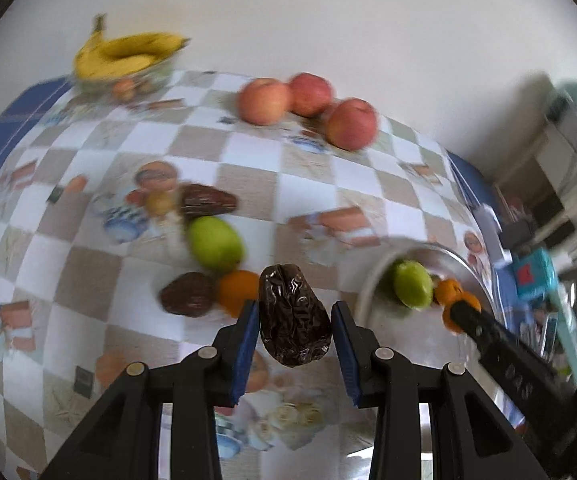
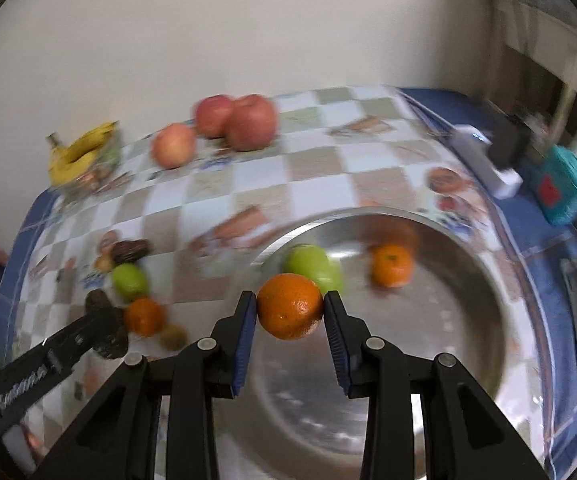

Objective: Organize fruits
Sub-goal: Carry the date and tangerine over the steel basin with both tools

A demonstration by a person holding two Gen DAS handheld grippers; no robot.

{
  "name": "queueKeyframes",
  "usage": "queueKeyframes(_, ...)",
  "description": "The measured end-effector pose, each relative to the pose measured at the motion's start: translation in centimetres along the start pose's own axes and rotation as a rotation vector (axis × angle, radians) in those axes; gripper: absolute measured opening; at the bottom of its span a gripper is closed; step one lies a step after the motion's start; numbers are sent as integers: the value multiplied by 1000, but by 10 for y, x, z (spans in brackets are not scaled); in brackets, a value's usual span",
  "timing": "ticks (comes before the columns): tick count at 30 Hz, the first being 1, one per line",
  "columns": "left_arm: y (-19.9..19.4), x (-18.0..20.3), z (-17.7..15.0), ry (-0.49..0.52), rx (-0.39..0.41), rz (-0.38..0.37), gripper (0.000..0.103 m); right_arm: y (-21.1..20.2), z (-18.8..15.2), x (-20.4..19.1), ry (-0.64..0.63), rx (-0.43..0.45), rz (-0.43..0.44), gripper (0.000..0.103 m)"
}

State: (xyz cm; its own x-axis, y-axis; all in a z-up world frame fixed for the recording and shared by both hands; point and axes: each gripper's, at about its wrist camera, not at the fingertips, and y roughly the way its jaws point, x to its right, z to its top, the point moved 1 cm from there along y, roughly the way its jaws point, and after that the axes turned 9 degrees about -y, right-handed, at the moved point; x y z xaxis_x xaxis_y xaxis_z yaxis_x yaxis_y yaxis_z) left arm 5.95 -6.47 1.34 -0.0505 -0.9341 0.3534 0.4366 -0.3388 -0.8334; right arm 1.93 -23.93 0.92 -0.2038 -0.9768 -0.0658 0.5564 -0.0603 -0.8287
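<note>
My left gripper (image 1: 294, 316) is shut on a dark wrinkled date (image 1: 293, 316), held above the checked tablecloth. My right gripper (image 2: 290, 312) is shut on an orange (image 2: 290, 306), held over the near-left part of the metal bowl (image 2: 484, 320). The bowl holds a green fruit (image 2: 312, 266) and a small orange (image 2: 392, 265). On the cloth lie a green fruit (image 1: 215, 243), an orange (image 1: 237, 291) and two more dates (image 1: 208, 199) (image 1: 187, 299). Three apples (image 1: 308, 108) sit at the far side. The right gripper's arm (image 1: 500, 352) shows in the left wrist view.
A glass bowl with bananas (image 1: 128, 56) stands at the far left corner. A teal box (image 2: 564, 188) and a white device (image 2: 484, 160) lie at the table's right edge. A wall runs behind the table. The left gripper's arm (image 2: 56, 356) crosses the right view's lower left.
</note>
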Motion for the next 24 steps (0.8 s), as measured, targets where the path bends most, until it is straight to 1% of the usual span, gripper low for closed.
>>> queueKeyframes(3,1,25,-11,82,1,-16,39,0,-3,26,65,-15,-21,36)
queueKeyframes(6,2,45,-21,141,-6,-38,39,-1,-4,40,104,-22,-30,36)
queueKeyframes(10,6,65,-32,220,-4,-35,39,-2,-5,49,131,-25,-33,36)
queueKeyframes(17,14,79,-41,279,0,-25,40,-10,-6,59,150,-12,-43,36)
queueKeyframes(21,17,81,-44,289,1,-32,39,-5,-8,60,153,-30,-38,36)
queueKeyframes(24,23,83,-47,295,-4,-22,39,3,-11,62,155,-51,-24,36)
